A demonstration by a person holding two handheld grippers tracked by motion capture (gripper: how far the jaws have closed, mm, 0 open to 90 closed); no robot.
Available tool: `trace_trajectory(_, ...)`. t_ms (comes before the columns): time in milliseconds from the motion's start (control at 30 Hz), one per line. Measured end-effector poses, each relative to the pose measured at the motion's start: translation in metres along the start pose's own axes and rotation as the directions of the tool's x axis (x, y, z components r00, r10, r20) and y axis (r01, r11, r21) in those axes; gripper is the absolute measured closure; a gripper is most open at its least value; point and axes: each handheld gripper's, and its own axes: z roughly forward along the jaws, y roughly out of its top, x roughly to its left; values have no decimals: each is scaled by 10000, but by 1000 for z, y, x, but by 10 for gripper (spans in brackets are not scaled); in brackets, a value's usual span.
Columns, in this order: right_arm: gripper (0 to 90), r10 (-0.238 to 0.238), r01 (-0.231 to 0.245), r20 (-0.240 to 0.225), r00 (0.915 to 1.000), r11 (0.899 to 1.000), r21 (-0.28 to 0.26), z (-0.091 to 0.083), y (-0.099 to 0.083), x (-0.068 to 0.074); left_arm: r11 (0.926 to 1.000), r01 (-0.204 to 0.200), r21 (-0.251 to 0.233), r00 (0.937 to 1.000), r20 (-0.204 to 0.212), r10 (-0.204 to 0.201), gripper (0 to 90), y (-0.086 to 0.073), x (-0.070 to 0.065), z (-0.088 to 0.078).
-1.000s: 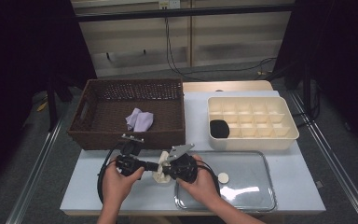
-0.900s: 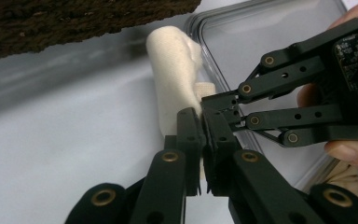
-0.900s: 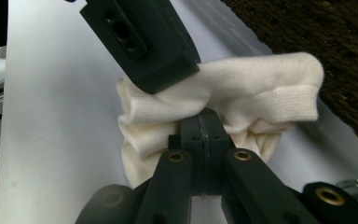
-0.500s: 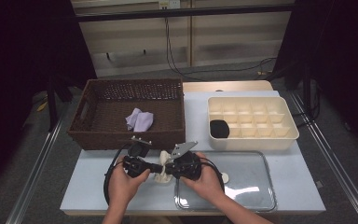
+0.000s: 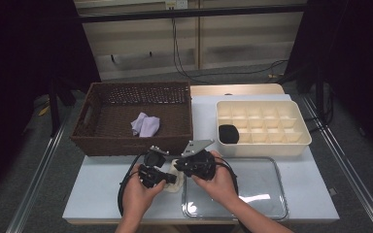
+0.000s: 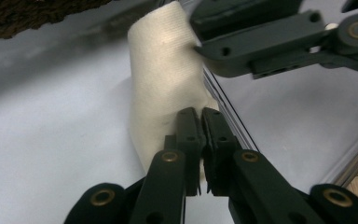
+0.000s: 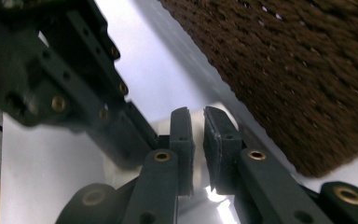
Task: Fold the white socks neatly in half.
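Note:
A cream cloth [image 5: 174, 184] lies bunched on the white table just left of the glass tray [image 5: 267, 194]. My left gripper [image 5: 171, 178] comes in from the left, and in the left gripper view it [image 6: 202, 114] is shut on the lower edge of the cloth [image 6: 163, 84]. My right gripper [image 5: 178, 168] meets it from the right. In the right gripper view its jaws [image 7: 196, 116] have just been opening slightly and still pinch a fold of the cloth [image 7: 196, 136]. The two sets of fingertips almost touch.
A brown wicker basket [image 5: 88, 121] stands behind, holding a lilac cloth [image 5: 145, 124]. A cream compartment tray [image 5: 264, 145] at the back right holds a black object [image 5: 228, 133]. A black cable [image 5: 122, 191] loops beside the left hand near the table's front edge.
Both hands have shifted a little to the right. The right gripper has risen slightly, and the cream cloth stays between the two grippers.

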Motion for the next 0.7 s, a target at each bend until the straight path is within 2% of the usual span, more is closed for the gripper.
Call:
trace_trajectory(67, 811, 156, -156, -151, 9998, 9999, 9, 8, 1, 0, 10000, 1, -32, 10000, 7, -1, 861, -1, 0, 0)
trace_trajectory(133, 812, 128, -127, -39, 9999, 9996, 245, 16, -1, -1, 9999, -107, -40, 9999, -32, 107, 860, -1, 0, -1)
trace_trajectory(200, 828, 261, -252, -198, 9995, 9986, 465, 25, -7, -6, 9998, -96, -158, 10000, -11, 96, 855, -2, 1, -1)
trace_trajectory(267, 840, 508, -495, -397, 9979, 9982, 339, 27, -12, -10, 9998, 4, -223, 9999, 115, -2, 849, -2, 2, -1)
trace_trajectory(367, 848, 422, -405, -429, 9982, 9984, 394, 26, -14, -10, 9992, 161, -359, 9993, 333, -149, 825, -1, 4, -6)
trace_trajectory(467, 850, 431, -416, -378, 9984, 9984, 389, 26, -14, -10, 9955, 323, -893, 9985, 472, -282, 799, -1, 6, -18)
trace_trajectory(533, 850, 415, -401, -377, 9984, 9985, 376, 26, -14, -10, 9915, 396, -1241, 9987, 358, -354, 814, -1, 7, -26)
trace_trajectory(600, 850, 407, -393, -362, 9985, 9985, 378, 26, -14, -10, 9894, 459, -1377, 9982, 454, -400, 826, -1, 7, -29)
trace_trajectory(633, 850, 407, -393, -362, 9985, 9985, 378, 26, -14, -10, 9894, 459, -1377, 9982, 454, -400, 828, -1, 7, -29)
trace_trajectory(667, 850, 392, -378, -363, 9986, 9986, 375, 25, -14, -10, 9950, 163, -989, 9992, 374, -126, 831, -1, 6, -24)
trace_trajectory(700, 849, 413, -399, -362, 9985, 9985, 381, 25, -14, -10, 9966, 96, -819, 9993, 358, -67, 832, -2, 6, -20)
